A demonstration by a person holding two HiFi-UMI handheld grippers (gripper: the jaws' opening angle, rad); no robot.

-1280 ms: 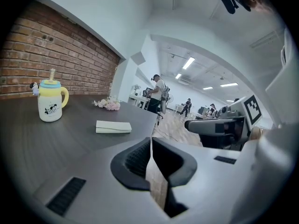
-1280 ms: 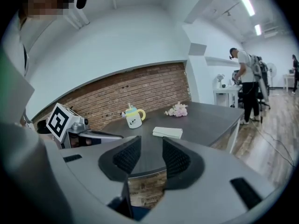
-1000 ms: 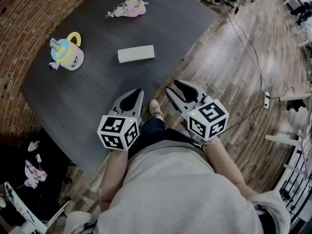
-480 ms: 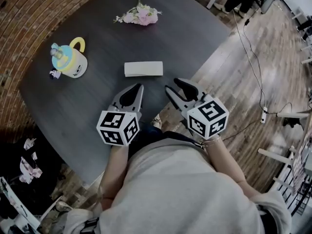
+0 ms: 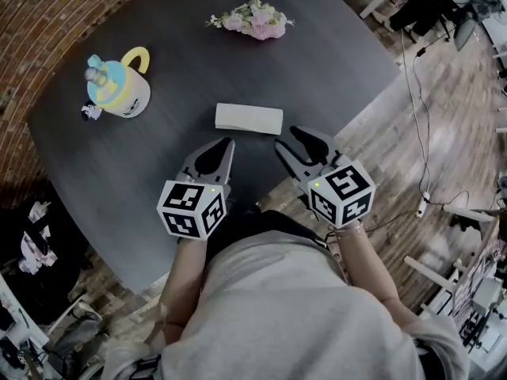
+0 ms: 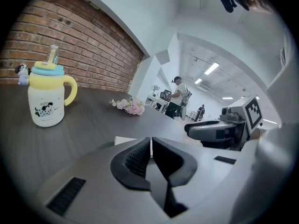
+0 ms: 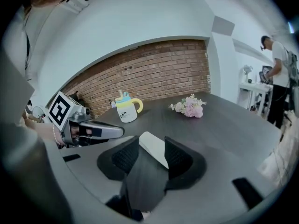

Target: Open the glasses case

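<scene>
The glasses case is a closed, flat white box lying on the dark grey table. Both grippers hover just short of its near side, without touching it. My left gripper is at its left end with the jaws together and nothing between them; a sliver of the case shows past its left finger. My right gripper is near the case's right end. Its jaws are opening, nothing is gripped, and the case shows through the gap ahead.
A yellow and blue mug with a straw stands at the table's left, and a bunch of pink flowers lies at the far edge. The table's right edge drops to a wooden floor with cables. A person stands far off.
Both grippers have moved forward over the table and now sit close to the case. The right jaws stand slightly wider apart.
</scene>
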